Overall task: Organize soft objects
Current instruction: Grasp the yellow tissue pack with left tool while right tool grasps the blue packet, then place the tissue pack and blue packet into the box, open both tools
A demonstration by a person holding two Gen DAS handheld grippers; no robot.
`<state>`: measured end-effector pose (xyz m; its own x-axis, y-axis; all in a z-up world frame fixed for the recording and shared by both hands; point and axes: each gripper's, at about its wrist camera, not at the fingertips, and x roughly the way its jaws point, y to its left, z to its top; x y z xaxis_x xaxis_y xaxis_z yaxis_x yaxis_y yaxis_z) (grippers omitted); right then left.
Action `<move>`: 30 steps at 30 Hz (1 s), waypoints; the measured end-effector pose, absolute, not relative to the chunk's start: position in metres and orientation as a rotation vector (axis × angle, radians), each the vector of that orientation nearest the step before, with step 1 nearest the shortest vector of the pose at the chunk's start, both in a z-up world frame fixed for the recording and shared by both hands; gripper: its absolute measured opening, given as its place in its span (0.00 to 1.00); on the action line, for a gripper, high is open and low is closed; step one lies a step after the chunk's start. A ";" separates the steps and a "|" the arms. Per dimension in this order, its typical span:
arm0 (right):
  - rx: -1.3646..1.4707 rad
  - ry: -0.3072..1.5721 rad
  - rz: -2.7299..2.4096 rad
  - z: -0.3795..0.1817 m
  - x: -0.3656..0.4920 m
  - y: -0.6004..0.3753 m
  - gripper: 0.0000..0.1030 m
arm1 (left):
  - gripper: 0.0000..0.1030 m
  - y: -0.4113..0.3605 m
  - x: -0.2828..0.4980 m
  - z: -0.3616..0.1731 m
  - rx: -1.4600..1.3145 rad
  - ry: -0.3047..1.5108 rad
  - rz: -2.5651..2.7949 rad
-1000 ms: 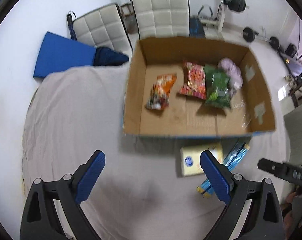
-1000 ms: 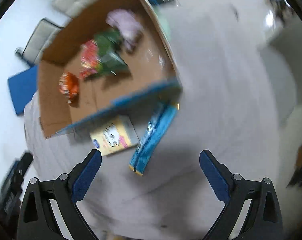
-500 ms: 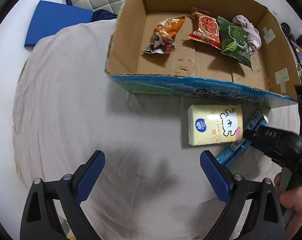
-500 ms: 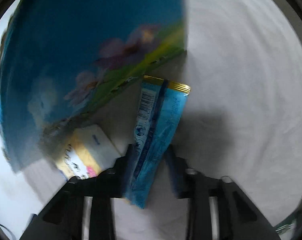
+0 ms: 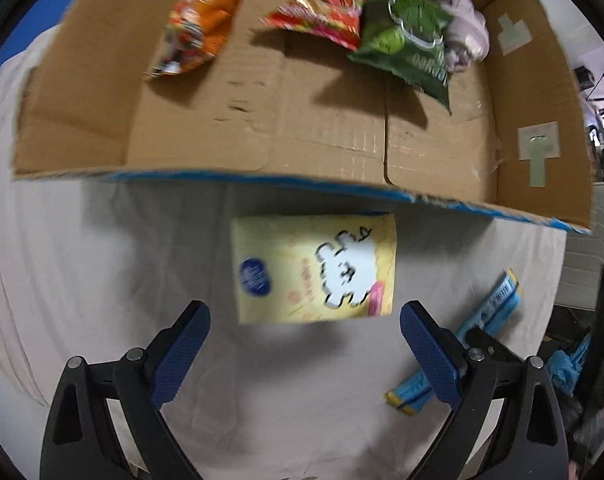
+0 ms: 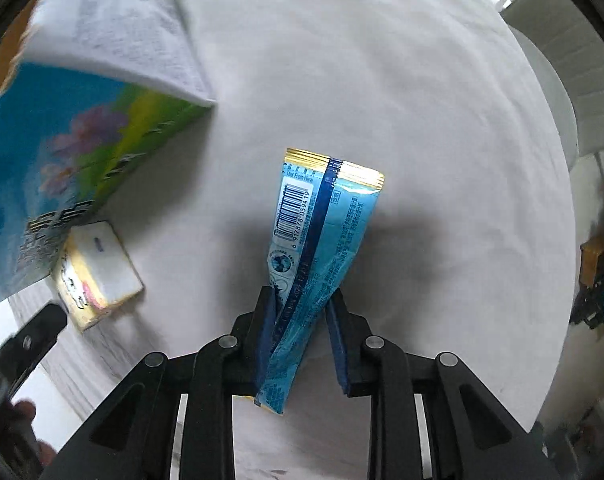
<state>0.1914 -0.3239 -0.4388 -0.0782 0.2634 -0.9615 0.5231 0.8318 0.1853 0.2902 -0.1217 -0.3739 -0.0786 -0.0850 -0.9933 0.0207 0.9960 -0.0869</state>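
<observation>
Right wrist view shows the blue snack packet [image 6: 322,240] pinched near its lower end between the two dark pads of the right hand-held gripper [image 6: 302,332], whose jaws stand narrow and pressed against the wrapper. The packet's far end, with a gold seal strip and a barcode, stretches away from the fingers over the pale cloth [image 6: 422,120] that covers the counter; whether that end touches the cloth cannot be told. To the left lies the yellow tissue pack [image 6: 98,276], just beside the printed blue and green outer wall of the cardboard box [image 6: 74,140].

From the left wrist view, the left hand-held gripper [image 5: 302,344] hangs wide open above the cloth, nothing between its blue pads, with the yellow tissue pack [image 5: 314,268] lying just ahead of the fingertips and close against the near wall of the box [image 5: 262,176]. The blue packet [image 5: 498,300] shows at the right, partly hidden behind the left gripper's right finger.

Inside the box sit an orange snack bag [image 5: 198,20] at the left, a red snack bag [image 5: 326,0] in the middle, a green snack bag [image 5: 410,40] overlapping the red one's edge, and a pale pink bundle of cloth [image 5: 462,28] in the far right corner, touching the green bag.
</observation>
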 end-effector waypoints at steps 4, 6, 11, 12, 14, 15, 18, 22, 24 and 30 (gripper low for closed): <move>0.629 1.690 -0.231 -0.440 0.198 -0.328 0.29 | 0.95 -0.130 0.297 -0.398 -0.045 1.701 -0.075; 0.620 1.694 -0.229 -0.440 0.197 -0.326 0.29 | 0.95 -0.130 0.299 -0.407 -0.039 1.714 -0.064; 0.611 1.708 -0.212 -0.434 0.209 -0.327 0.29 | 0.95 -0.127 0.306 -0.427 -0.062 1.745 -0.032; 0.600 1.712 -0.208 -0.435 0.210 -0.330 0.29 | 0.95 -0.127 0.307 -0.428 -0.058 1.739 -0.032; 0.582 1.716 -0.203 -0.433 0.212 -0.327 0.29 | 0.95 -0.126 0.310 -0.428 -0.062 1.726 -0.032; 0.573 1.719 -0.196 -0.434 0.214 -0.321 0.29 | 0.93 -0.125 0.310 -0.427 -0.069 1.718 -0.037; 0.487 1.758 -0.136 -0.433 0.215 -0.299 0.29 | 0.93 -0.123 0.309 -0.424 -0.068 1.693 -0.070; 0.326 1.821 -0.017 -0.436 0.225 -0.284 0.29 | 0.92 -0.119 0.287 -0.419 -0.015 1.661 -0.076; 0.248 1.823 0.028 -0.433 0.225 -0.271 0.29 | 0.92 -0.115 0.270 -0.417 0.024 1.651 -0.077; 0.303 1.784 0.011 -0.424 0.211 -0.269 0.68 | 0.92 -0.093 0.219 -0.419 0.034 1.670 -0.051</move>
<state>0.2110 -0.2685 -0.4244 -0.2023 0.2096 -0.9566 0.1982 0.9654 0.1696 0.2185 -0.0925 -0.4187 -0.1000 -0.0078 -0.9950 0.0525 0.9985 -0.0131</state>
